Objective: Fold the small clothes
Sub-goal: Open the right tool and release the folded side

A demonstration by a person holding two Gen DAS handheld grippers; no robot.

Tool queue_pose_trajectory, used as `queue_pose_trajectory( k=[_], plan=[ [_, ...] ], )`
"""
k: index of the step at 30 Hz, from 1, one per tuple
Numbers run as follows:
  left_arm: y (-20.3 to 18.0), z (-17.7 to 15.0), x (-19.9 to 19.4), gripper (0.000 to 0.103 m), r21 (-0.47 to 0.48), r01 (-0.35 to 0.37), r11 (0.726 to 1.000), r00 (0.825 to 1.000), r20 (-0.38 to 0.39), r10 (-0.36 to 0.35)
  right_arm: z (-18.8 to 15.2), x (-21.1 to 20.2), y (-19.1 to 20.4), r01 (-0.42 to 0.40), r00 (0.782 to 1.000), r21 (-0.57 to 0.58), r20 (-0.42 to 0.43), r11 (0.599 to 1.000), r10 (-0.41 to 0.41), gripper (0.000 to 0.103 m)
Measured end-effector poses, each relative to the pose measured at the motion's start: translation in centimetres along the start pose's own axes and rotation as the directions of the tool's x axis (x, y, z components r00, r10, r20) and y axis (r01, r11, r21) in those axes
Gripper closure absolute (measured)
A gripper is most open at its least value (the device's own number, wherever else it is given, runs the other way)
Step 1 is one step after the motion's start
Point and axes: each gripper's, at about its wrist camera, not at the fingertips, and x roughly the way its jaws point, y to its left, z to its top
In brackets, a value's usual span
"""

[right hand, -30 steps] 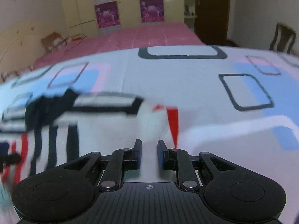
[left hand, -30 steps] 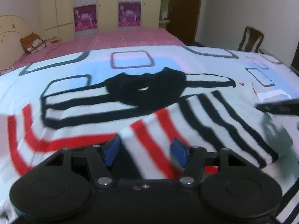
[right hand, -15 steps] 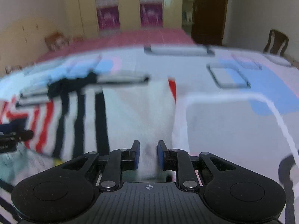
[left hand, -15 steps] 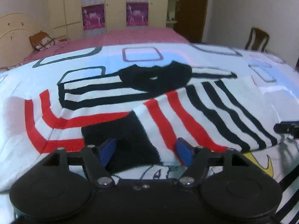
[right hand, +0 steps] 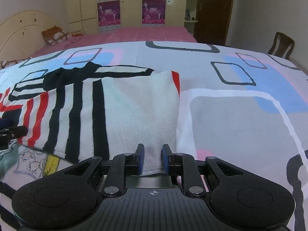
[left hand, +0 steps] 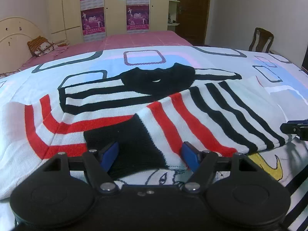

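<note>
A small knitted sweater (left hand: 192, 115), white with red and black stripes and a black collar, lies on the bed. One striped sleeve is folded across its body. The sleeve's black cuff (left hand: 134, 144) lies between the wide-apart blue pads (left hand: 110, 152) of my left gripper (left hand: 151, 154), and neither pad presses on it. In the right wrist view my right gripper (right hand: 153, 158) is shut on the white edge of the sweater (right hand: 134, 111) at its near right side. Each gripper's tip shows at the edge of the other's view: right gripper (left hand: 294, 128), left gripper (right hand: 11, 132).
The bedsheet (right hand: 240, 125) is white with blue, pink and grey squares. A second garment with a cartoon print (left hand: 265, 165) lies under the sweater at the near edge. Behind are a pink bed (left hand: 134, 40), a wardrobe with posters and a wooden chair (left hand: 260, 39).
The striped sleeve has come down flat across the sweater and the left jaws stand wider around its cuff. The right gripper has moved sideways with the white edge and stopped.
</note>
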Motion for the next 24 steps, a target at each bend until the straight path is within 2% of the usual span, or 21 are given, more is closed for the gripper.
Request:
queue_pose_trajectory(
  k=[13, 14, 16, 17, 19, 21, 22, 24],
  plan=[
    [0.3, 0.3, 0.1, 0.028, 0.007, 0.019, 1.0, 1.0, -0.018, -0.019, 0.5, 0.1, 1.5, 0.056, 0.998, -0.075, -0.028, 0.996, -0.059, 0.082],
    [0.4, 0.3, -0.1, 0.025, 0.003, 0.023, 1.0, 1.0, -0.017, -0.022, 0.5, 0.1, 1.5, 0.061, 0.998, -0.079, -0.03, 0.995, -0.063, 0.082],
    [1.2, 0.4, -1.1, 0.013, -0.021, 0.015, 1.0, 1.0, 0.0, -0.015, 1.0, -0.8, 1.5, 0.062, 0.998, -0.045, -0.014, 0.997, -0.062, 0.082],
    [2.0, 0.3, -2.0, 0.001, -0.037, -0.012, 0.999, 1.0, 0.027, 0.013, 1.0, -1.7, 1.3, 0.047, 0.999, -0.015, 0.018, 0.999, -0.047, 0.078],
    [3.9, -0.2, -3.5, 0.0, -0.084, -0.037, 0.996, 0.998, 0.057, 0.042, 0.8, -3.1, 1.4, 0.043, 0.996, 0.029, 0.08, 0.999, -0.045, 0.01],
    [6.9, -1.0, -5.3, 0.001, -0.151, -0.058, 0.987, 0.996, 0.064, 0.068, 0.3, -3.8, 1.7, 0.02, 0.994, 0.039, 0.11, 0.999, -0.024, 0.013],
    [8.3, -1.4, -6.2, 0.001, -0.179, -0.072, 0.981, 0.994, 0.07, 0.086, 0.2, -3.9, 2.0, 0.006, 0.994, 0.043, 0.108, 0.999, -0.01, 0.022],
    [11.7, -2.7, -8.0, 0.006, -0.246, -0.109, 0.963, 0.989, 0.074, 0.131, 0.0, -3.5, 2.7, -0.006, 0.997, 0.043, 0.082, 0.999, 0.003, 0.028]
  ],
)
